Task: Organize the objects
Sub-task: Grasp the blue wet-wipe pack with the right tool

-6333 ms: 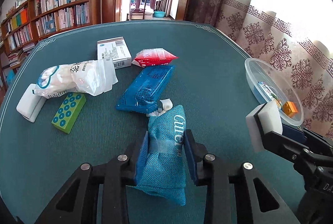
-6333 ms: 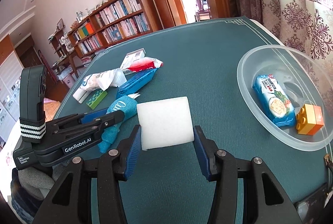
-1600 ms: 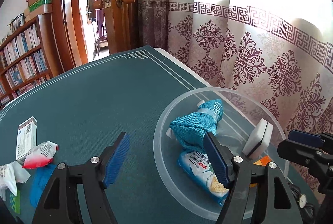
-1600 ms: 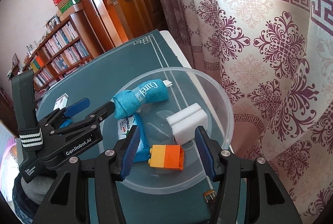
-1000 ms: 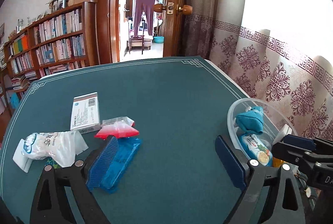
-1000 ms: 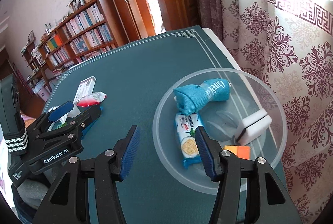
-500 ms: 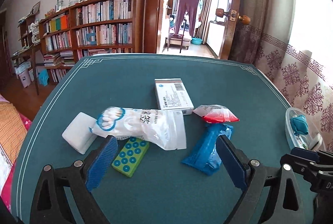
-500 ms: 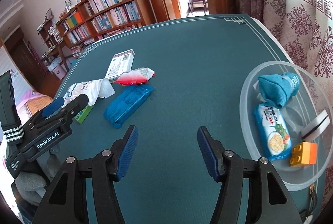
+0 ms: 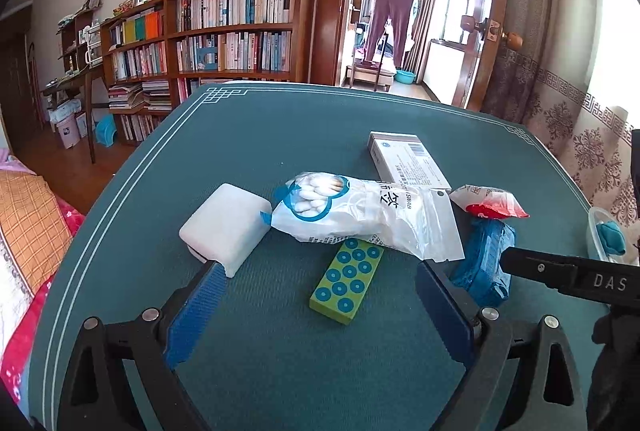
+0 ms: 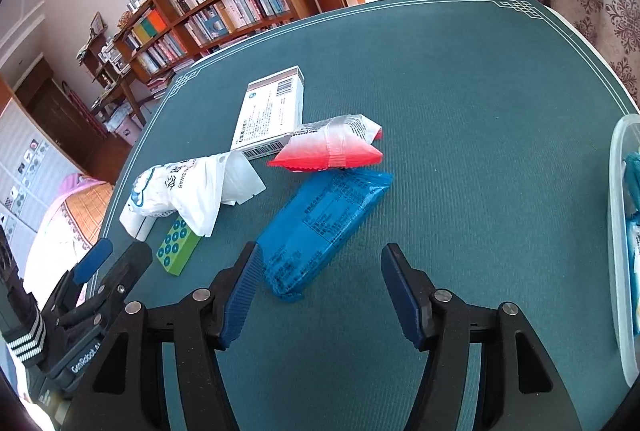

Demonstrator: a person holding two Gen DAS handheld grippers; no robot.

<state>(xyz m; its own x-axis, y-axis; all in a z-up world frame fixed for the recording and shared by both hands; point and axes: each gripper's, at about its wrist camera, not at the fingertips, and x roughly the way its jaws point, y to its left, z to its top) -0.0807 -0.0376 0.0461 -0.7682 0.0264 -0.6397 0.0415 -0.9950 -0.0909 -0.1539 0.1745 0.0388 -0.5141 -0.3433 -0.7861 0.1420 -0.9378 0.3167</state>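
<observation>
My left gripper (image 9: 320, 315) is open and empty, with a green studded block (image 9: 347, 279) between its fingers and a white sponge (image 9: 225, 226) by its left finger. A cotton swab bag (image 9: 360, 211) lies across both. My right gripper (image 10: 322, 295) is open and empty, just short of a blue snack packet (image 10: 324, 227). A red and white packet (image 10: 332, 147) and a white medicine box (image 10: 270, 113) lie beyond it. The clear bowl (image 10: 616, 231) sits at the right edge and holds a teal pouch (image 9: 610, 237).
The green table cloth (image 10: 460, 111) ends in a white border line near the far and left edges. A bookshelf (image 9: 208, 31) and an open door stand beyond the table. The left gripper's body (image 10: 80, 311) shows at the lower left of the right wrist view.
Both grippers have left the bowl, where the teal pouch and the white sponge now lie, and swung left to the loose items. They are now lower and closer to them.
</observation>
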